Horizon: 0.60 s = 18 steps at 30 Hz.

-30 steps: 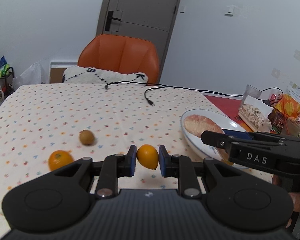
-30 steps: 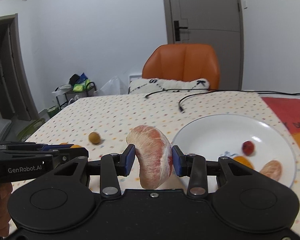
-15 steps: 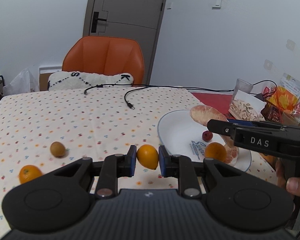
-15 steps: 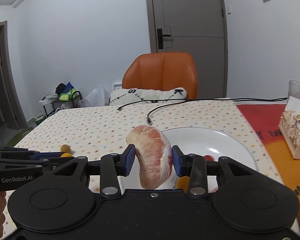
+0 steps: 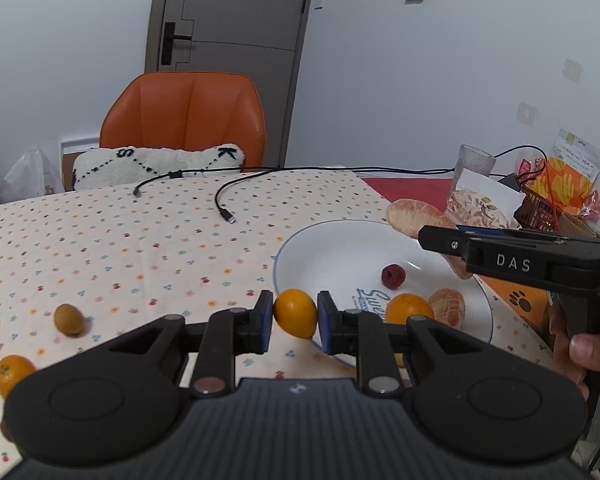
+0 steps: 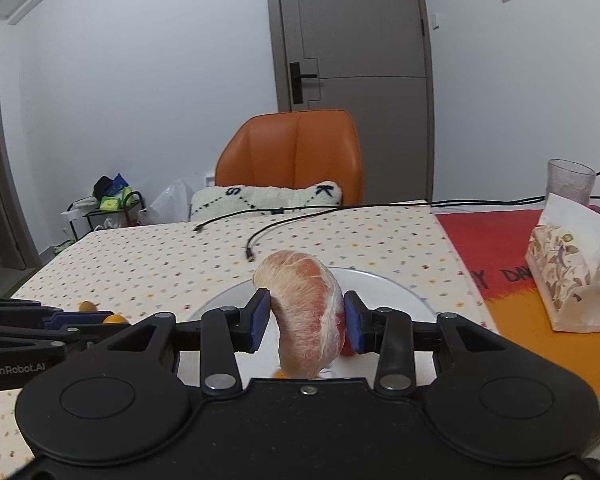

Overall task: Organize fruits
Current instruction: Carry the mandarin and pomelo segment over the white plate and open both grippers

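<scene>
Both grippers are clenched on fruit. By the left gripper (image 5: pixel 295 318) a small orange fruit (image 5: pixel 295 319) is pinched between the blue pads, held in the air just at the near-left rim of the plate (image 5: pixel 300 248). By the right gripper (image 6: pixel 305 318) a peeled pomelo segment (image 6: pixel 306 312) is gripped upright between its pads, its top bulging above the fingers and its lower end hanging below them, over the near part of the plate.

On the plate a red berry (image 5: pixel 393 276) is seen near the middle, and an orange (image 5: pixel 408 308) and a peeled citrus piece (image 5: pixel 448 306) lie touching at the near-right rim. On the tablecloth (image 5: pixel 140 240), well left of the plate, a small brown fruit (image 5: pixel 69 319) lies toward the near edge, and a second orange (image 5: pixel 12 374) lies nearer the near-left corner. Two black cables (image 5: pixel 224 196) are laid across the far side. A paper bag (image 6: pixel 572 272) and a glass (image 6: pixel 570 180) stand at the right edge.
</scene>
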Tool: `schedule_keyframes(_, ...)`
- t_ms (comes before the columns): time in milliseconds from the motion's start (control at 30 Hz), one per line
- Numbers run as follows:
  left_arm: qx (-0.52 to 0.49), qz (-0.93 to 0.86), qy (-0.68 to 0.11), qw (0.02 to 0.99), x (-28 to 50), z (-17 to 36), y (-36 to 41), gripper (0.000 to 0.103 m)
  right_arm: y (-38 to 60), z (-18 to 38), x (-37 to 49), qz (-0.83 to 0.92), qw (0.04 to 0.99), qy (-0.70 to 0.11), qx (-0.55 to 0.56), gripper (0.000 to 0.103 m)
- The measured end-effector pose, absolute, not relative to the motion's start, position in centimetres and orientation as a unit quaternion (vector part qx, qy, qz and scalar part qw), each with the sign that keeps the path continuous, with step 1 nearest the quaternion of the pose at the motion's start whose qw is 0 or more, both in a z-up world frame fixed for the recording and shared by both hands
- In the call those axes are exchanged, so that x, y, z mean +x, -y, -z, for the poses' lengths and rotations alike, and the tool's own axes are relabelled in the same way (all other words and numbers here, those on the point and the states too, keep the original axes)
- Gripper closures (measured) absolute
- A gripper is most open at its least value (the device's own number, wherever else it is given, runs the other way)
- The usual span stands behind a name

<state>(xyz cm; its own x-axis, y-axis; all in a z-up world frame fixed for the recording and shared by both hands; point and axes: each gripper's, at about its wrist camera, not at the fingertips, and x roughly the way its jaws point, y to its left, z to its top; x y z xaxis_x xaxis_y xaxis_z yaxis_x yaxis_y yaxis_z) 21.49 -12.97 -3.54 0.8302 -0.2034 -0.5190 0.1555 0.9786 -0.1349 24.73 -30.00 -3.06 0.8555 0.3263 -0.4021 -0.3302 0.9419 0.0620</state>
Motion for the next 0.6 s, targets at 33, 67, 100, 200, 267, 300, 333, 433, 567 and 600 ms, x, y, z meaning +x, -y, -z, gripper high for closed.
schedule_keyframes(33, -0.043, 0.095, -0.276, 0.955, 21.7, 3.6, 13.2, 0.081, 30.3, 3.1, 24.9, -0.167, 0.964, -0.208, -0.004, 0.065)
schedule_keyframes(67, -0.043, 0.097, -0.277, 0.955, 21.9, 3.7, 13.3, 0.081, 30.6, 3.1, 25.1, -0.164, 0.964, -0.208, -0.004, 0.065)
schedule_keyframes(100, -0.042, 0.098, -0.278, 0.955, 22.1, 3.8, 13.4, 0.081, 30.8, 3.1, 25.3, -0.16, 0.965, -0.209, -0.003, 0.065)
schedule_keyframes(200, -0.041, 0.101, -0.281, 0.954, 22.7, 4.0, 13.7, 0.081, 31.5, 3.3, 25.8, -0.151, 0.966, -0.212, -0.001, 0.065)
schedule_keyframes(267, -0.039, 0.101, -0.281, 0.954, 23.0, 4.0, 13.8, 0.081, 31.9, 3.5, 26.1, -0.147, 0.966, -0.214, -0.001, 0.065)
schedule_keyframes(300, -0.04, 0.101, -0.281, 0.954, 23.2, 4.0, 13.9, 0.081, 31.9, 3.6, 26.3, -0.145, 0.966, -0.216, -0.001, 0.065)
schedule_keyframes(333, -0.04, 0.101, -0.282, 0.953, 23.3, 4.1, 13.9, 0.081, 31.9, 3.7, 26.4, -0.144, 0.965, -0.218, 0.0, 0.065)
schedule_keyframes(433, -0.041, 0.1, -0.286, 0.952, 23.8, 4.3, 13.9, 0.081, 31.7, 4.1, 27.0, -0.149, 0.963, -0.224, -0.002, 0.065)
schedule_keyframes(567, -0.042, 0.101, -0.291, 0.95, 24.4, 4.6, 13.9, 0.081, 30.9, 4.5, 27.7, -0.164, 0.96, -0.228, -0.008, 0.065)
schedule_keyframes(600, -0.042, 0.102, -0.292, 0.95, 24.5, 4.7, 14.0, 0.081, 30.7, 4.5, 27.8, -0.167, 0.959, -0.229, -0.009, 0.065)
